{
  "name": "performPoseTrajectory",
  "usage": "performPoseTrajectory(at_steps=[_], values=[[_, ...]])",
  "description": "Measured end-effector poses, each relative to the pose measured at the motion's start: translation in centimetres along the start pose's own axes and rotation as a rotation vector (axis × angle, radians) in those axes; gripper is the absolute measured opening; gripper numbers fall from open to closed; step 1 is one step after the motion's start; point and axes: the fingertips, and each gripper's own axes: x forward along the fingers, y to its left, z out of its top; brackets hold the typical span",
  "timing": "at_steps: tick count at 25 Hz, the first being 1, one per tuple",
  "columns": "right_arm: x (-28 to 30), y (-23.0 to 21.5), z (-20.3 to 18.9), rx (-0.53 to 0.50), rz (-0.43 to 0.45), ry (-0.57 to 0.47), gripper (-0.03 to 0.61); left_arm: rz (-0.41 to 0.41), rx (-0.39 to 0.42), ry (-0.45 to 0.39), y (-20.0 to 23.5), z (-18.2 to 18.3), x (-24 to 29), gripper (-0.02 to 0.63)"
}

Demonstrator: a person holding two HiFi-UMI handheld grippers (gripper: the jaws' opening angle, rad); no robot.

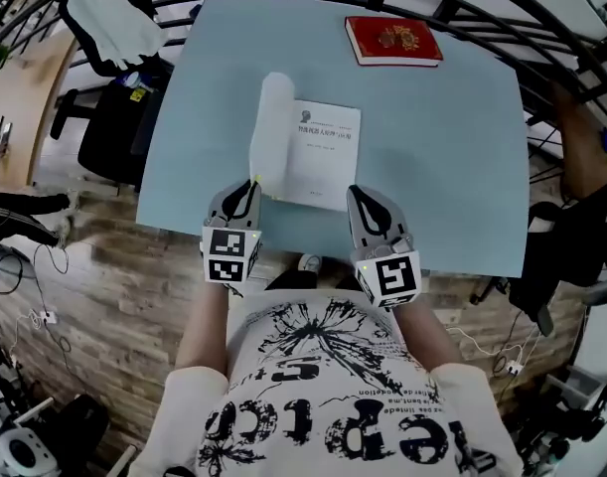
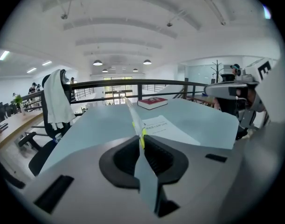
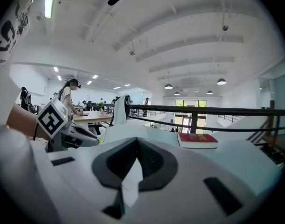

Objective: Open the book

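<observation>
— What's the left gripper [image 1: 251,182] holding?
— The cover [image 1: 271,127], by its near edge. The jaws are pressed tight on it, and it stands on edge just ahead of the tips.
— And the book [image 1: 326,157]?
— It lies flat on the table [image 1: 452,147], straight ahead of both grippers, with its first page bared. The right gripper [image 1: 365,195] has its jaws pressed together on nothing, at the book's near right corner. I can't tell if it touches.
— How should this be finished?
— I'd swing the cover leftward in an arc about the spine, lay it flat, then let go. The right gripper should pin the page so nothing slides.
</observation>
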Motion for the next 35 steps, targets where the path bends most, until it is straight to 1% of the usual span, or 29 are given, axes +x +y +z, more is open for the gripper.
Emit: performPoseTrajectory(at_steps=[3, 7, 13, 18, 25, 29, 30, 31, 32, 33, 35], values=[[0.6, 0.6, 0.8, -0.005, 0.017, -0.021, 0.011, 0.044, -0.033, 0.014, 2.0, -0.9, -0.3, 0.048], [1.3, 1.1, 1.1, -0.003, 0.028, -0.018, 0.011, 0.088, -0.058, 0.039, 4.2, -2.7, 0.2, 0.057], [1.8, 1.8, 0.5, -0.015, 0.038, 0.007, 0.011, 0.154, -0.179, 0.085, 8.0, -6.3, 1.0, 0.064], [2.3, 2.3, 0.2, -0.017, 0.040, 0.024, 0.011, 0.138, -0.235, 0.169, 9.3, -9.7, 2.3, 0.075], [3.0, 2.9, -0.6, -0.014, 0.054, 0.062, 0.011, 0.167, -0.298, 0.246, 9.4, -11.9, 3.8, 0.080], [3.5, 3.7, -0.8, -0.024, 0.072, 0.078, 0.011, 0.162, -0.310, 0.249, 9.6, -12.0, 3.8, 0.080], [3.7, 3.9, -0.8, -0.029, 0.077, 0.079, 0.011, 0.162, -0.305, 0.256, 9.6, -12.2, 3.7, 0.092], [3.8, 4.1, -0.7, -0.034, 0.081, 0.079, 0.011, 0.160, -0.292, 0.270, 9.7, -12.4, 3.5, 0.130], [4.0, 4.4, -0.5, -0.038, 0.085, 0.077, 0.011, 0.156, -0.273, 0.286, 9.7, -12.6, 3.3, 0.150], [4.1, 4.6, -0.3, -0.042, 0.088, 0.074, 0.011, 0.152, -0.255, 0.295, 9.7, -12.7, 3.1, 0.164], [4.2, 4.8, 0.1, -0.048, 0.089, 0.069, 0.011, 0.153, -0.237, 0.280, 9.7, -12.3, 2.4, 0.169]])
